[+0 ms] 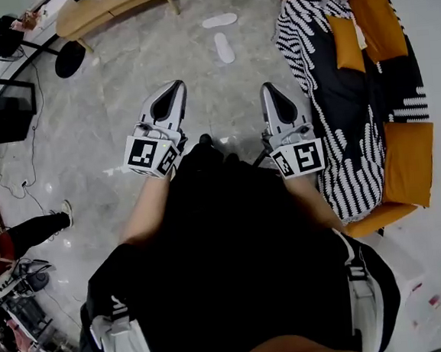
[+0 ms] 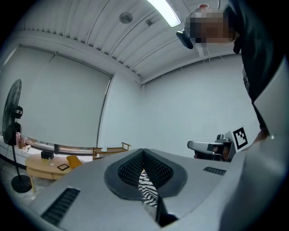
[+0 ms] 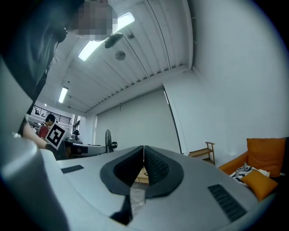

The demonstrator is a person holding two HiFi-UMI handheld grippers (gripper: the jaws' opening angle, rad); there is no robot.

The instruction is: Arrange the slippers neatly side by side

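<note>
Clenched tip to tip on the left gripper [image 1: 175,86], nothing pinched. Same on the right gripper [image 1: 267,89]: closed and empty. Held close to the body, both pointing ahead across the floor [image 1: 121,96], well short of the slippers.

No step of the arranging begun, by the look of it: standing off, neither gripper lowered. Next, probably: step forward, bring one gripper down, open it, and take a slipper by an edge. Then turn it to match the other and set it just beside, toes the same way.

Ahead on the floor, a white pair: far slipper [image 1: 219,20] lying crosswise, near slipper [image 1: 225,48] lying lengthwise. Near each other but apart, roughly at a right angle, so plainly not yet side by side. Thin, flat and pale; likely light and floppy in a pinch. Left of the sofa [image 1: 411,162], right of the table [image 1: 106,9].
</note>
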